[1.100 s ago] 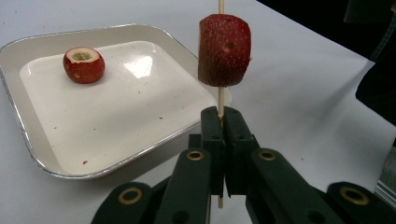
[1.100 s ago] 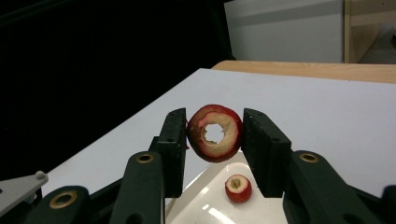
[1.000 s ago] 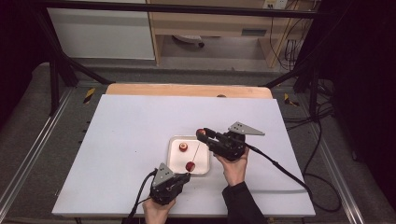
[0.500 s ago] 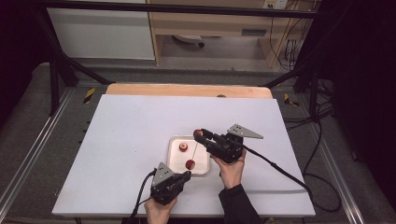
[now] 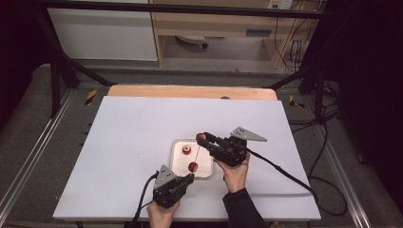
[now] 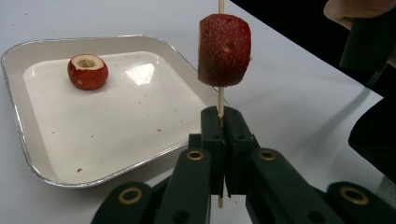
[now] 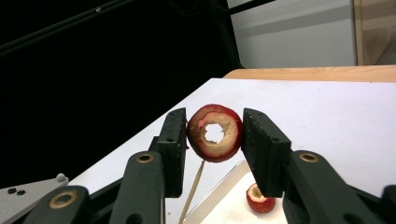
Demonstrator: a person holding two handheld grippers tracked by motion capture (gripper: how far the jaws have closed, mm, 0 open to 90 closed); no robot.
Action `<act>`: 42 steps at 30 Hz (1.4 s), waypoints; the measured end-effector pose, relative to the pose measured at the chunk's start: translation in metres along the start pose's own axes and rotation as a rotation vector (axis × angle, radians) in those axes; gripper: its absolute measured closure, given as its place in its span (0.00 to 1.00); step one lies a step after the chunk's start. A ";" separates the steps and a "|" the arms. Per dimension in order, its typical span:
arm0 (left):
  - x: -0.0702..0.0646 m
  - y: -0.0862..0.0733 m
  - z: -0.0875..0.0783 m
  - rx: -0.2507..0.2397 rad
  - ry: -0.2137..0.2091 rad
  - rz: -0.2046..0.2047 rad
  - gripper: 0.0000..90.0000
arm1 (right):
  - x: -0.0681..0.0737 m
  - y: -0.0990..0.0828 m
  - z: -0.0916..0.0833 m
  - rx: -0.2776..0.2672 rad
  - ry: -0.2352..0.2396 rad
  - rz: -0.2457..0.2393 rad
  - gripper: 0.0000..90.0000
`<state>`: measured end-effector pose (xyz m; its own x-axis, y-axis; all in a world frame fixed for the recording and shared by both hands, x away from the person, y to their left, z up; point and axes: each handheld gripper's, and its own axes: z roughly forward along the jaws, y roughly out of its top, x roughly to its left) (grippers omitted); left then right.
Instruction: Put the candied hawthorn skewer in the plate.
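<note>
My left gripper point(image 5: 189, 179) point(image 6: 220, 116) is shut on a thin wooden skewer point(image 6: 221, 99) that stands upright at the tray's near edge. A red cored fruit piece point(image 6: 224, 49) point(image 5: 193, 166) is threaded on the skewer above the jaws. My right gripper point(image 5: 204, 139) point(image 7: 214, 134) is shut on a second red fruit point(image 7: 215, 133) point(image 5: 201, 137), its cored hole facing the camera, held just above the skewer's upper end point(image 7: 194, 189). A third cored red fruit point(image 6: 87, 71) point(image 5: 187, 150) point(image 7: 258, 198) lies in the white tray point(image 6: 116, 140) point(image 5: 206, 170).
The tray sits near the front middle of the white table top point(image 5: 133, 142). A wooden strip point(image 5: 190, 91) runs along the table's far edge. The right gripper's cable point(image 5: 280, 171) trails off to the right. Black frame bars stand at both sides.
</note>
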<state>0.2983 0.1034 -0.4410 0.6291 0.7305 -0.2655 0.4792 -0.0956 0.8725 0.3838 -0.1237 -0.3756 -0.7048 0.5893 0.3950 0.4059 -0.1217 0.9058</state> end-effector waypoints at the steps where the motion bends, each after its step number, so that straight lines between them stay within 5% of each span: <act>1: 0.000 0.000 0.000 0.001 -0.001 -0.001 0.98 | 0.000 0.000 0.000 0.001 -0.001 -0.001 0.69; 28: -0.001 -0.001 0.004 0.024 -0.030 -0.107 0.98 | 0.004 -0.008 0.000 0.007 -0.025 -0.068 0.69; 42: -0.003 -0.001 0.003 0.009 0.002 -0.066 0.98 | 0.002 -0.003 -0.001 0.021 0.022 0.005 0.69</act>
<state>0.2975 0.0989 -0.4421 0.5947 0.7367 -0.3217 0.5251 -0.0530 0.8494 0.3807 -0.1228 -0.3769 -0.7152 0.5713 0.4026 0.4213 -0.1073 0.9006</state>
